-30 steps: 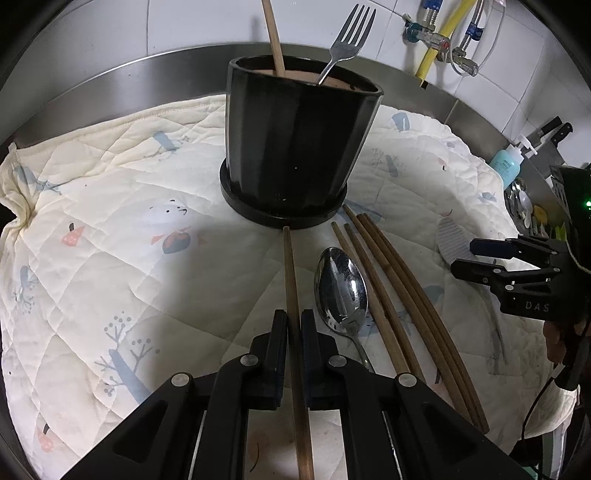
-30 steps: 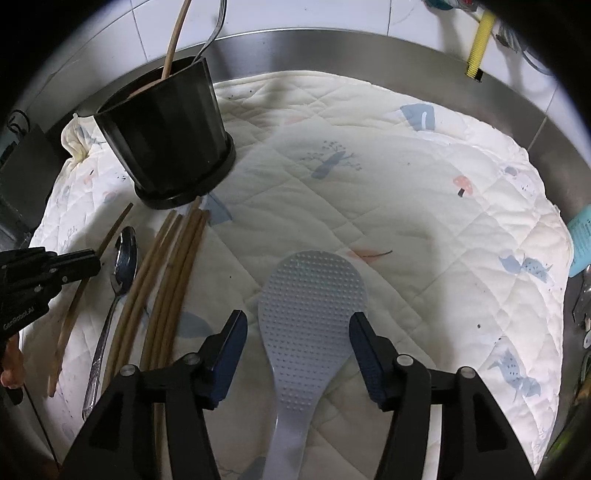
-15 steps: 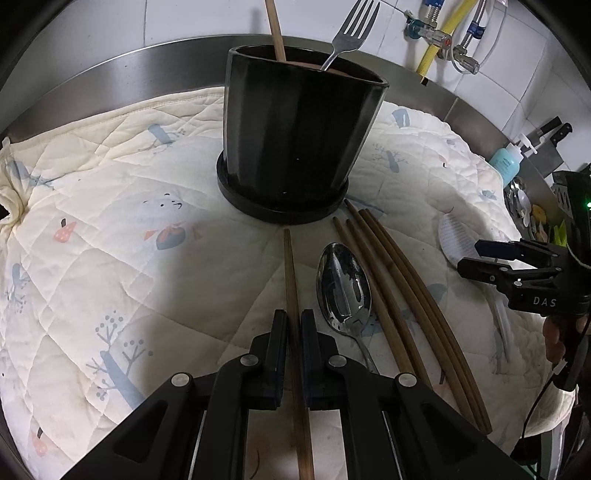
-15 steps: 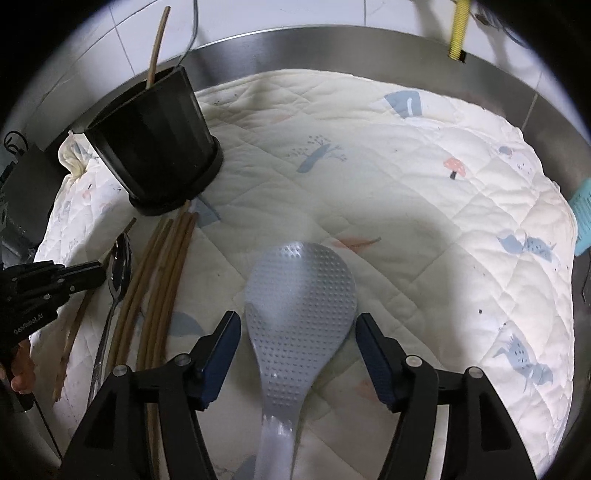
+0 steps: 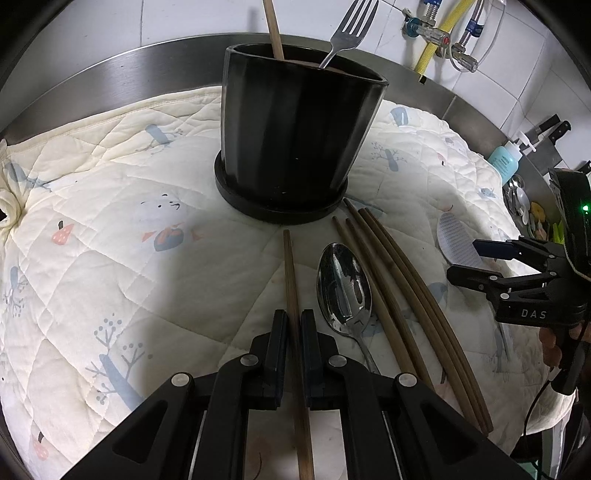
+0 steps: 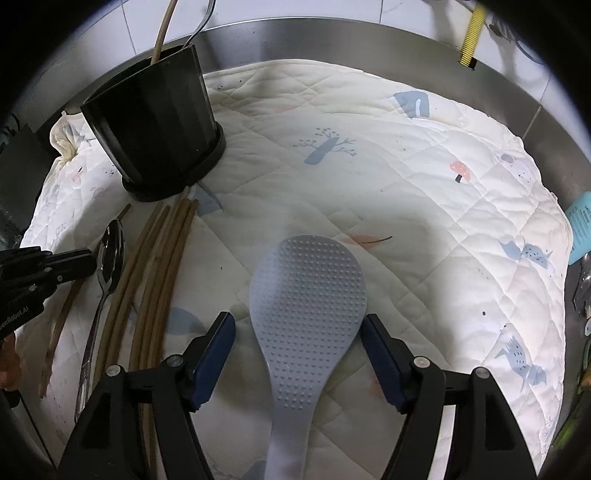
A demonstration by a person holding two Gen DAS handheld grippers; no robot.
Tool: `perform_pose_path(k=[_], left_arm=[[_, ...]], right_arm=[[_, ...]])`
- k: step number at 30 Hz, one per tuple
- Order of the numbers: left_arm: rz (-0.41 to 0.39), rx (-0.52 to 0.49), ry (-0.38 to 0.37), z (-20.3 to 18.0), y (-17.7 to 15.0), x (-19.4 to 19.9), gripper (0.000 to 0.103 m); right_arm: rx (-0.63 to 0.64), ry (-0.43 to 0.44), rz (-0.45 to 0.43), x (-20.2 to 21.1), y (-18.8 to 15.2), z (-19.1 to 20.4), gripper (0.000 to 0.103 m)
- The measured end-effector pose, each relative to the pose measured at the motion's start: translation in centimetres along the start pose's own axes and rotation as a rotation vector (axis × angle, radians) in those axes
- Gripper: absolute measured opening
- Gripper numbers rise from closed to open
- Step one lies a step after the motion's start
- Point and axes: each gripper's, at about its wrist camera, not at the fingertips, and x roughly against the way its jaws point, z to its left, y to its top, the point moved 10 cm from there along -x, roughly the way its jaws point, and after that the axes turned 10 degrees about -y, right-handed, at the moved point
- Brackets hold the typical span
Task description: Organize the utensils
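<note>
My left gripper (image 5: 293,325) is shut on a single brown chopstick (image 5: 291,280) that lies on the mat and points toward the black pot (image 5: 295,136). A fork (image 5: 347,33) and another chopstick (image 5: 273,33) stand in the pot. A metal spoon (image 5: 345,288) and several loose chopsticks (image 5: 399,280) lie to the right. My right gripper (image 6: 297,321) is opening, its jaws on either side of a grey rice paddle (image 6: 308,291) that lies flat. Both pads stand clear of the paddle. The pot (image 6: 155,133) is at the far left in the right wrist view.
A quilted cream mat (image 5: 110,221) covers the steel counter (image 5: 110,77), which meets a tiled wall. A blue bottle (image 5: 504,158), knives (image 5: 550,125) and a yellow hose (image 5: 432,40) are at the far right. My left gripper (image 6: 88,264) shows at the left edge.
The right gripper's jaws have spread wider around the rice paddle, which stays on the mat. The left gripper keeps its grip on the chopstick and has not moved.
</note>
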Motion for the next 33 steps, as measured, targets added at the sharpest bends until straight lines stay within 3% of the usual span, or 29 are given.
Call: perform_pose_path(k=[4, 6, 17, 26, 33], left_arm=[[0.0, -0.001, -0.002, -0.1, 0.1, 0.0, 0.007], [-0.002, -0.002, -0.003, -0.2, 0.2, 0.0, 0.007], [-0.038, 0.022, -0.046, -0.3, 0.6, 0.7, 0.007], [-0.129, 0.081, -0.118, -0.3, 1.8, 3.5, 0.007], [-0.19, 0.091, -0.13, -0.5, 2.7, 6.1, 0.007]], right_arm=[[0.006, -0.008, 0.003, 0.0, 0.1, -0.1, 0.075], [0.006, -0.012, 0.0, -0.1, 0.3, -0.1, 0.067], [-0.016, 0.014, -0.027, 1.0, 0.1, -0.7, 0.066], [-0.016, 0.034, -0.1, 3.8, 0.6, -0.7, 0.066], [-0.031, 0.064, -0.176, 6.4, 1.9, -0.8, 0.066]])
